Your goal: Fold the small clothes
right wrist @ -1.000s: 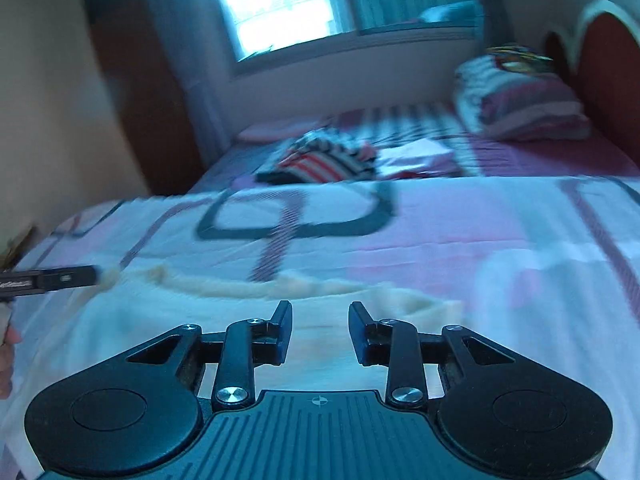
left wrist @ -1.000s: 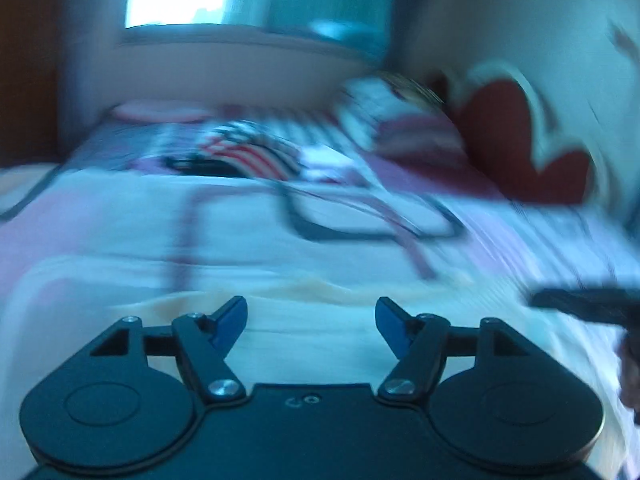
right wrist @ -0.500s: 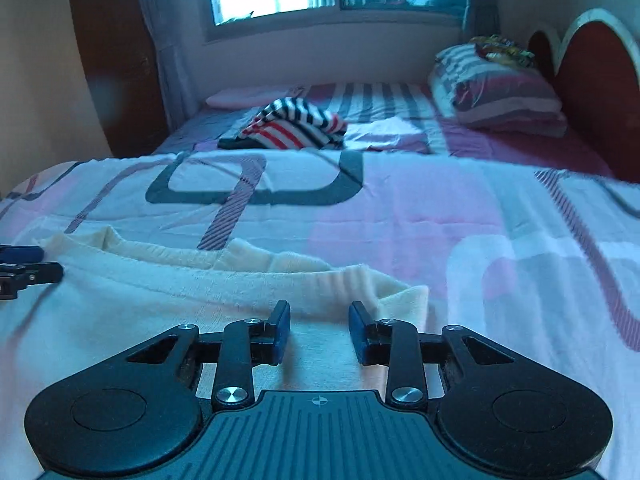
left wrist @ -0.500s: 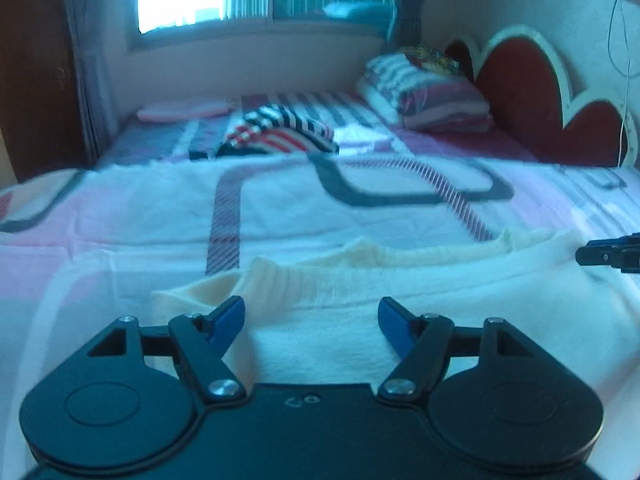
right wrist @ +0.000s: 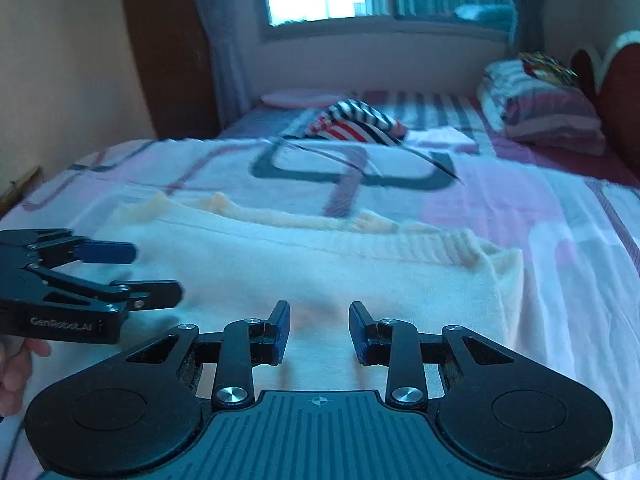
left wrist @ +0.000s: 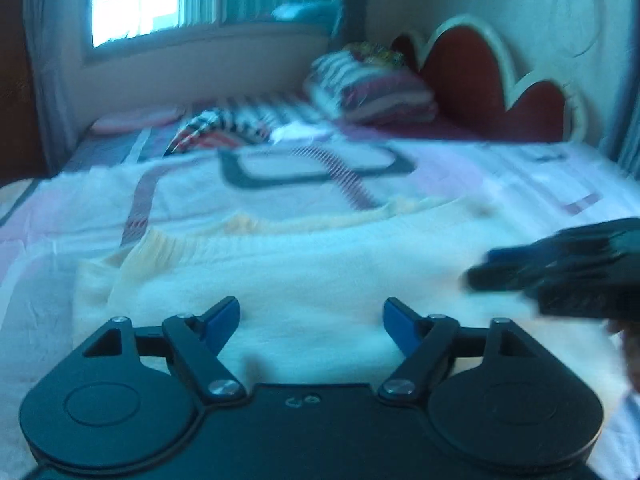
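Hovering over cream knit top (right wrist: 320, 272) lying flat on bed (right wrist: 520, 208); left gripper (left wrist: 311, 322) wide, right gripper (right wrist: 319, 326) narrower, both empty. Likely soft, light, floppy; best pinched at ribbed hem corners.

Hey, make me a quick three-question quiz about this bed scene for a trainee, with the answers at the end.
1. True or false: the left gripper has its fingers closed on the cream garment.
2. Multiple choice: where does the striped garment lie? A) on the cream garment B) farther up the bed, toward the window C) on the pillows
3. Fill in: in the right wrist view, the right gripper points over the ____ garment.

Key: 1. False, both grippers are open and hold nothing. 2. B. 3. Cream.
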